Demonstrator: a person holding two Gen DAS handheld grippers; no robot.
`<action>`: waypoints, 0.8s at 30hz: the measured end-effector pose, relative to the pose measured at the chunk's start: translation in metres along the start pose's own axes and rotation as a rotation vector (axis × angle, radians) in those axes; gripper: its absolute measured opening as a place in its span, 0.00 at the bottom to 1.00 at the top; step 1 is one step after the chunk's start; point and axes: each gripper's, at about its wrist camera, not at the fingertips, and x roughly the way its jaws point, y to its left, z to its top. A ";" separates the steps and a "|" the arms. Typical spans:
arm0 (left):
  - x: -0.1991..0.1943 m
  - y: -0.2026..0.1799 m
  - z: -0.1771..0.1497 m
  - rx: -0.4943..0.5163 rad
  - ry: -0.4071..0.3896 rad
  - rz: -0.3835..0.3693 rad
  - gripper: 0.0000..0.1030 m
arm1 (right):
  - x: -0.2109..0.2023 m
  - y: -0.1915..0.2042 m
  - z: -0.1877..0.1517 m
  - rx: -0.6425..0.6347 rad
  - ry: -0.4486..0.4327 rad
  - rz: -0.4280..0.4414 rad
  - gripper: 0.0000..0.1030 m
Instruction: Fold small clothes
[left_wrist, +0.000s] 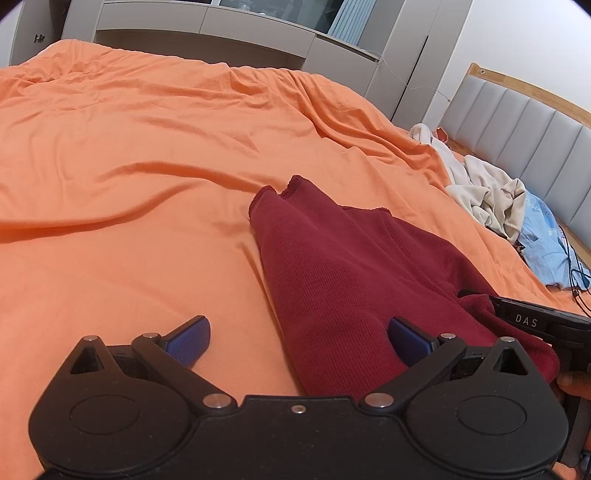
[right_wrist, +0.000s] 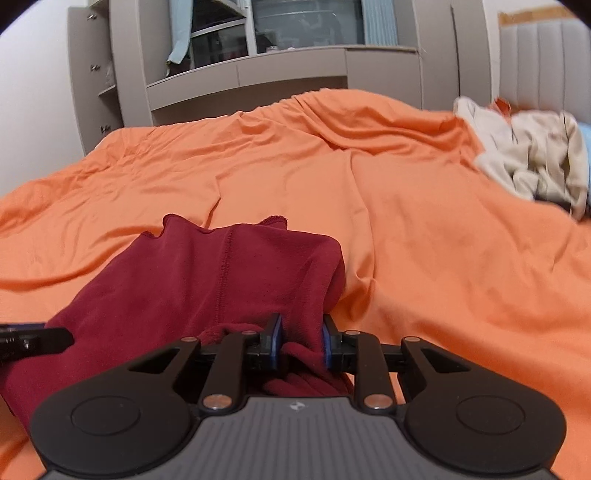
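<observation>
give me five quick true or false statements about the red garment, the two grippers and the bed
1. The right gripper is shut on the dark red garment. True.
2. The left gripper is clamped on the garment. False: its fingers are spread open, holding nothing.
3. The bed cover is blue. False: it is orange.
4. A heap of cream clothes lies near the headboard. True.
5. The garment hangs in the air. False: most of it lies on the cover.
</observation>
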 end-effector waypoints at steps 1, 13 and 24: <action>0.000 0.000 0.000 0.000 0.000 0.000 1.00 | 0.002 -0.005 0.001 0.012 0.004 0.006 0.26; 0.000 0.000 0.000 -0.001 0.000 -0.001 1.00 | 0.002 -0.006 0.001 0.016 0.008 0.002 0.27; 0.000 0.001 0.000 -0.002 0.000 -0.001 1.00 | 0.002 -0.006 0.001 0.015 0.008 0.002 0.27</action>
